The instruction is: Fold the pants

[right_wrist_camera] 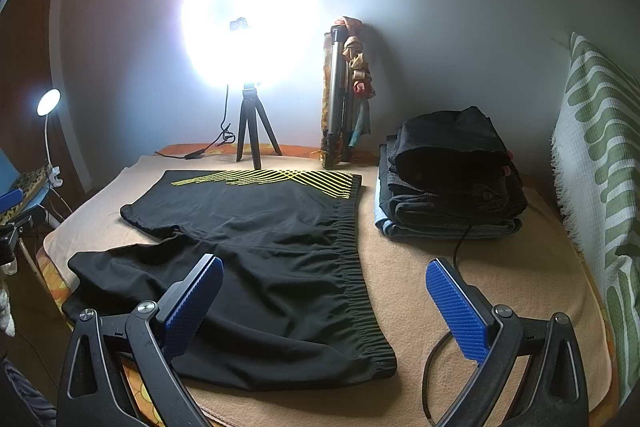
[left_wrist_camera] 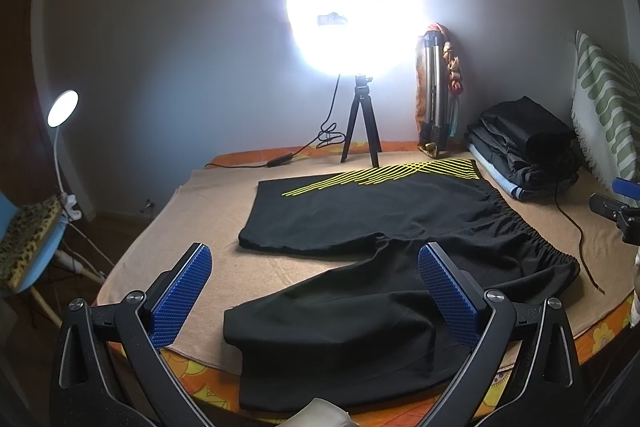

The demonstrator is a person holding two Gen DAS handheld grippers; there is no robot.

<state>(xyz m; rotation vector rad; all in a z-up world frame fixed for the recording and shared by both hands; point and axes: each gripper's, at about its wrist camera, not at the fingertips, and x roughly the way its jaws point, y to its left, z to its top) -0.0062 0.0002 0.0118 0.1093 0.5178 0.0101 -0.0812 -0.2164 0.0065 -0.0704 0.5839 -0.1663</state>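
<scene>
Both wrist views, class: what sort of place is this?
Probably a bedroom used for filming: a bed under a beige blanket, a green-patterned white pillow, a stack of folded dark clothes and a glaring ring light on a black tripod.

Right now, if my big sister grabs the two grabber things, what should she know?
Left gripper: open, empty, above the near leg of the black shorts.
Right gripper: open, empty, near the waistband.
The shorts lie spread flat on the tan blanket, legs apart. A pile of folded clothes sits behind, to the right.
Done: no fold yet.
Left: all the folding.
</scene>
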